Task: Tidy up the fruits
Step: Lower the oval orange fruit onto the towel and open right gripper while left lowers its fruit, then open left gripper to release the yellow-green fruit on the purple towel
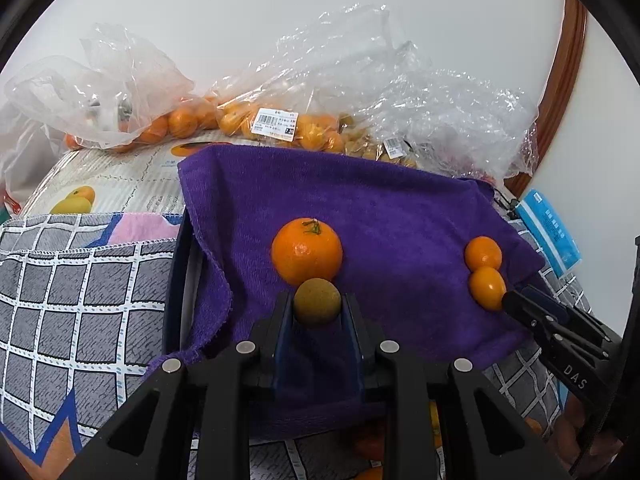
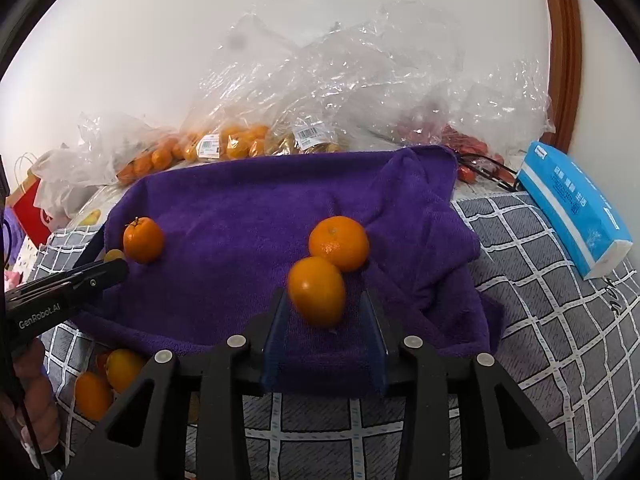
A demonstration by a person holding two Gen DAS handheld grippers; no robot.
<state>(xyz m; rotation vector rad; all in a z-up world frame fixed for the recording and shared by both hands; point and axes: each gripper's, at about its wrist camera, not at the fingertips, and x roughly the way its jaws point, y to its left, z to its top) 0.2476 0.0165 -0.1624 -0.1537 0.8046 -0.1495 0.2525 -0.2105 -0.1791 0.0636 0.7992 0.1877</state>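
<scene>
Your left tongs [image 1: 317, 307] clamp the small brownish fruit [image 1: 317, 301] beside the stemmed orange [image 1: 307, 251] on the purple towel [image 1: 384, 216] (apparently sorting by kind); your right tongs [image 2: 325, 309] stand apart around the oval orange [image 2: 317, 291], not pressing it.

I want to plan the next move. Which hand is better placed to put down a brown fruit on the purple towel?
The left. Its claw is shut on the small brown fruit, just above the purple towel, beside the big orange. The right claw stands open around an oval orange fruit.
</scene>
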